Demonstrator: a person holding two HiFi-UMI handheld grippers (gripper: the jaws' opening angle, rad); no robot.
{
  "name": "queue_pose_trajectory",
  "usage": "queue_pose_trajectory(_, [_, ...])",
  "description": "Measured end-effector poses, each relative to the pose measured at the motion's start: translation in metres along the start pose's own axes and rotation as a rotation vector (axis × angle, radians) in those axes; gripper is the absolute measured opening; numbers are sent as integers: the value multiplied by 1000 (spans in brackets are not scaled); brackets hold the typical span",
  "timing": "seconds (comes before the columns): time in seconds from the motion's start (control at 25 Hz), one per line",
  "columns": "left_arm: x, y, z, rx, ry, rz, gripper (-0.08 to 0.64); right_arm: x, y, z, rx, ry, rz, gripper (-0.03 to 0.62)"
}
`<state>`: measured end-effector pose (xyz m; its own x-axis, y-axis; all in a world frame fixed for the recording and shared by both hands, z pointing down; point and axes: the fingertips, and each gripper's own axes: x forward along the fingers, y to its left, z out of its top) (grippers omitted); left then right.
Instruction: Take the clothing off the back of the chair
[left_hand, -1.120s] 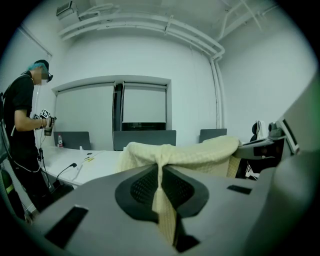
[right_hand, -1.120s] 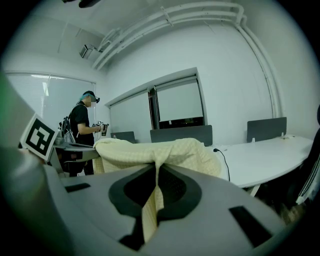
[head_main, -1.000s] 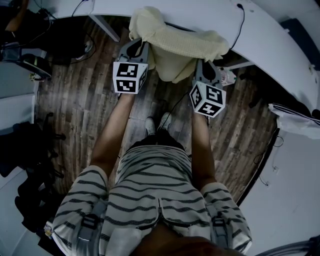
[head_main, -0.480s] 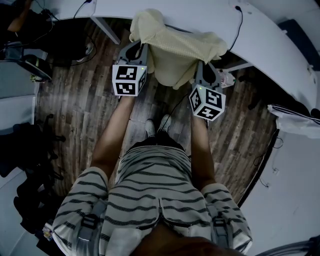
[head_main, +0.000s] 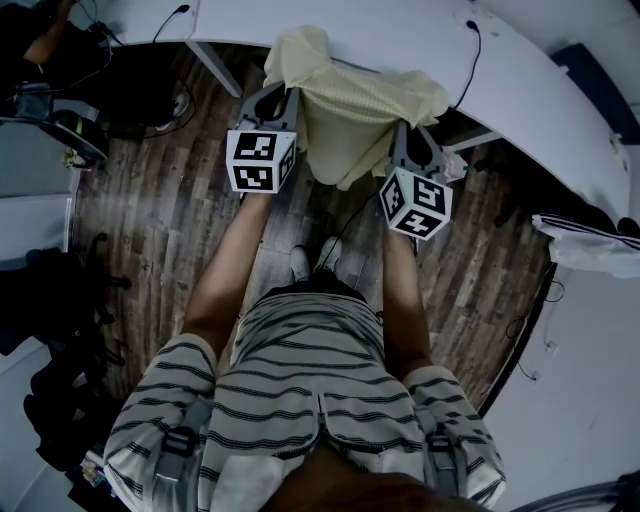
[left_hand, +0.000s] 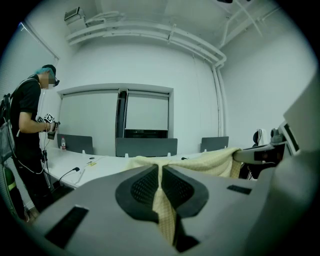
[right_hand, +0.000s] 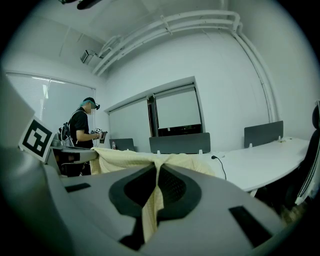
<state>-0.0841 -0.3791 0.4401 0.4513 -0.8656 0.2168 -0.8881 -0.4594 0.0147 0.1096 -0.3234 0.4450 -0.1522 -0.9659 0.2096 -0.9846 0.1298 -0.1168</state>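
Note:
A pale yellow garment hangs stretched between my two grippers, above the wooden floor and just in front of the white desk. My left gripper is shut on the garment's left end, where the cloth bunches up over the jaws. My right gripper is shut on its right end. In the left gripper view the yellow cloth is pinched between the dark pads, and the right gripper view shows the same cloth clamped. No chair back shows under the garment.
The curved desk carries cables. A white striped thing lies at the right edge. Dark chairs and bags stand at the left. Another person stands by the desk, also seen in the right gripper view.
Both grippers have risen a little with the garment, carrying it slightly toward the desk. Its hanging lower edge sits higher off the floor.

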Motion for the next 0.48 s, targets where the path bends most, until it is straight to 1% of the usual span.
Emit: queue_pose_trajectory(0.48, [-8,-4,26,-4,-50,6,32,-5,-1,24,-5,-33,11,23])
